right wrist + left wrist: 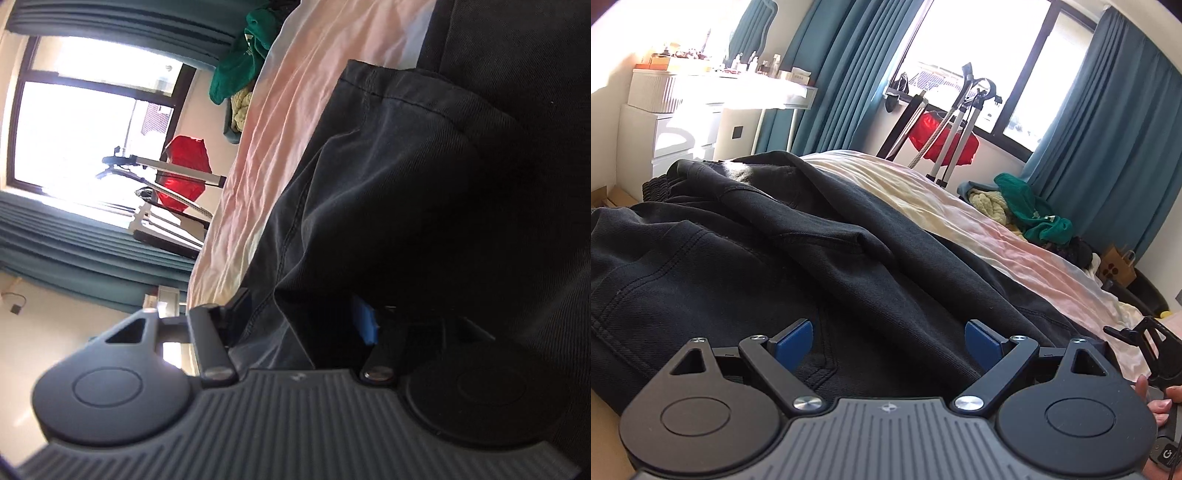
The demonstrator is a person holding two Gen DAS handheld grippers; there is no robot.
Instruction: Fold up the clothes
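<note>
1. In the left wrist view, the left gripper [888,341] hovered low over the black trousers [768,240] with its blue pads [796,341] spread wide and nothing between them. The trousers lay rumpled across the bed [997,225], waistband [659,184] at the far left. The gripper probably waited there to take a second hold once the fold was raised.

2. In that same view, bare pink-and-cream sheet ran to the right of the trousers, giving open room to lay a fold that way. A heap of green clothes [1030,208] sat at the bed's far end, well apart from the trousers. The right gripper [1145,343] showed at the right edge, near the person's fingers [1145,391].

3. In the right wrist view, rolled onto its side, the right gripper [303,321] had a fold of the black trousers [406,184] lying between its fingers, a stitched hem edge [284,254] running up from them. The pads looked fairly close about the cloth, but whether they actually pinched it could not be told.

4. There too, the sheet beside the trousers lay bare, while green clothes [240,62] stayed far off.
</note>
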